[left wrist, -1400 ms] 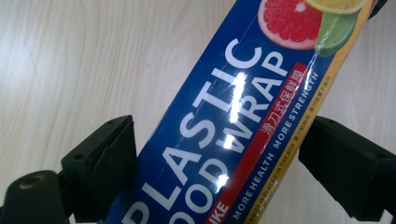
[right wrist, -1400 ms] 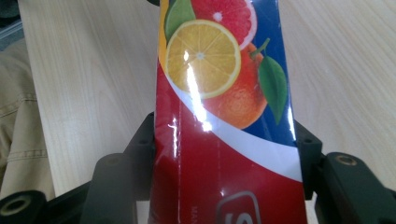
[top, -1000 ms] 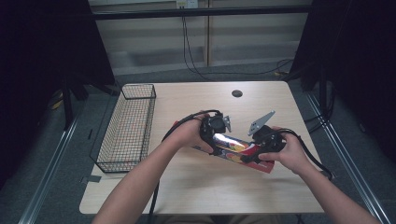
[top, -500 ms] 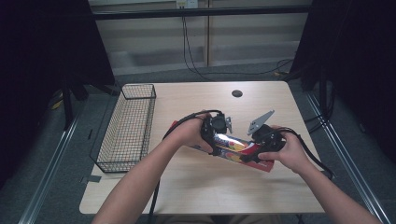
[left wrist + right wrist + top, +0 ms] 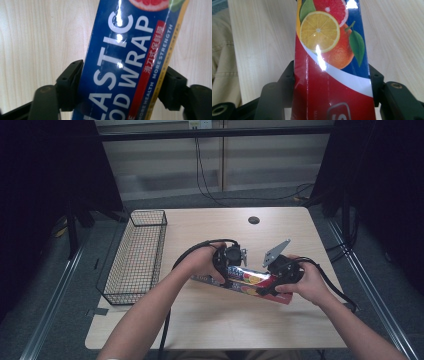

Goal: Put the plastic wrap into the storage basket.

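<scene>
- Two grippers, left (image 5: 231,268) and right (image 5: 276,279), clamp one wrap box (image 5: 250,280), jaws closed against its sides.
- Box sits low over the table (image 5: 210,320), an end in each grip, probably for steadiness.

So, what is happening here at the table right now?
A person holds a long box of plastic food wrap over the wooden table with two grippers. The left gripper is shut on its blue end, the right gripper on its red end. A wire basket stands at the left edge.
</scene>
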The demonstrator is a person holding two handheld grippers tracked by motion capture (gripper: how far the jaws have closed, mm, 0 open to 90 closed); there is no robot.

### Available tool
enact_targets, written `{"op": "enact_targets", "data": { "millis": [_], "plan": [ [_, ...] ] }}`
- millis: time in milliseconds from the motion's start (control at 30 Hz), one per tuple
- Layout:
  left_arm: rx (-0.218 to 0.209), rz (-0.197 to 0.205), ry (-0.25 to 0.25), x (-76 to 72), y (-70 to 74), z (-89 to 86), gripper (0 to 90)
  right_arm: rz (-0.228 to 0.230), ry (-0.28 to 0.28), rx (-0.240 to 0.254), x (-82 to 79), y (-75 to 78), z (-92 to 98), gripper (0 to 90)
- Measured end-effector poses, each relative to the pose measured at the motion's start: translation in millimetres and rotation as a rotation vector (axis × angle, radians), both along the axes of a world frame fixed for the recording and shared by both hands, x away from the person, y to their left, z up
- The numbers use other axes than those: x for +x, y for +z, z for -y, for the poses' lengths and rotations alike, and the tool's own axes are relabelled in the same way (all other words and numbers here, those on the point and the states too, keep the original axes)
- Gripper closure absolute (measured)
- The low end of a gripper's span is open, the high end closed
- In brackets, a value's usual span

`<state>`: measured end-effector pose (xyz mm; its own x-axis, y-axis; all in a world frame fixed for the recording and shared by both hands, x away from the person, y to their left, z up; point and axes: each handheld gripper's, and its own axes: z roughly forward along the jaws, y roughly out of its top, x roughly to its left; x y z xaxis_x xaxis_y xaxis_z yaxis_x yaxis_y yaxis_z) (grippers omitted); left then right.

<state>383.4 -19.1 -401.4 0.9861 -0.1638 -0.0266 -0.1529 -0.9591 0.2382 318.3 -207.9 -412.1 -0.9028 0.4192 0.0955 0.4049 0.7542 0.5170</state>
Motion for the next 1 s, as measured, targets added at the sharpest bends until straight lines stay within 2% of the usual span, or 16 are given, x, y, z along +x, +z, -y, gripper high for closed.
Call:
{"op": "enact_targets", "data": {
  "millis": [133, 167, 267, 367, 433, 567, 667, 700, 733, 800, 833, 867, 900, 933, 967, 1000],
  "plan": [
    [0.011, -0.015, -0.003, -2.4, -0.4, 2.0, 36.7, 0.024, 0.038, -0.017, -1.1, -0.3, 0.4, 43.0],
    [0.033, -0.009, -0.012, -2.8, 1.7, 3.7, 37.7, 0.034, 0.052, -0.02, -1.3, -0.1, 1.2, 43.0],
    [0.044, -0.011, 0.015, -5.3, 3.1, 5.3, 38.8, 0.041, 0.069, -0.02, -0.4, 0.7, 2.6, 42.9],
    [0.057, -0.014, 0.024, -8.1, 6.4, 6.7, 39.8, 0.055, 0.107, 0.001, 1.9, 0.9, 5.8, 42.6],
    [0.057, 0.0, 0.025, -9.0, 9.4, 6.5, 40.0, 0.058, 0.112, 0.003, 2.1, 1.6, 6.3, 42.3],
    [0.065, 0.001, 0.036, -10.6, 11.8, 6.4, 40.6, 0.062, 0.134, 0.018, 5.4, 1.8, 8.4, 40.8],
    [0.071, -0.016, 0.068, -11.7, 14.1, 4.7, 41.2, 0.068, 0.143, 0.033, 7.6, 0.2, 9.3, 37.5],
    [0.065, -0.008, 0.078, -11.6, 15.4, 3.8, 41.5, 0.071, 0.133, 0.034, 8.5, 0.1, 10.1, 36.9],
    [0.058, -0.029, 0.108, -10.3, 17.0, 1.9, 41.9, 0.076, 0.109, 0.054, 9.9, 0.7, 11.8, 33.3],
    [0.05, -0.03, 0.132, -8.2, 19.7, -1.8, 42.3, 0.09, 0.068, 0.111, 13.1, 3.8, 16.8, 24.8],
    [0.05, -0.03, 0.132, -8.2, 19.7, -1.8, 42.4, 0.09, 0.068, 0.111, 13.1, 3.8, 16.8, 24.8],
    [0.052, -0.027, 0.147, -6.8, 20.7, -4.0, 42.5, 0.102, 0.029, 0.099, 14.4, 6.2, 21.1, 16.3],
    [0.054, -0.021, 0.165, -5.8, 21.2, -6.1, 42.5, 0.102, 0.029, 0.099, 14.4, 6.2, 21.1, 16.3],
    [0.06, -0.032, 0.194, -3.9, 21.8, -9.8, 42.5, 0.11, -0.01, 0.117, 15.2, 7.9, 25.7, 12.5],
    [0.06, -0.032, 0.194, -3.9, 21.8, -9.8, 42.5, 0.11, -0.01, 0.117, 15.2, 7.9, 25.7, 12.5],
    [0.063, -0.044, 0.222, -1.3, 22.0, -13.6, 42.6, 0.135, -0.042, 0.127, 16.4, 11.3, 31.6, 10.9]
  ]
}}
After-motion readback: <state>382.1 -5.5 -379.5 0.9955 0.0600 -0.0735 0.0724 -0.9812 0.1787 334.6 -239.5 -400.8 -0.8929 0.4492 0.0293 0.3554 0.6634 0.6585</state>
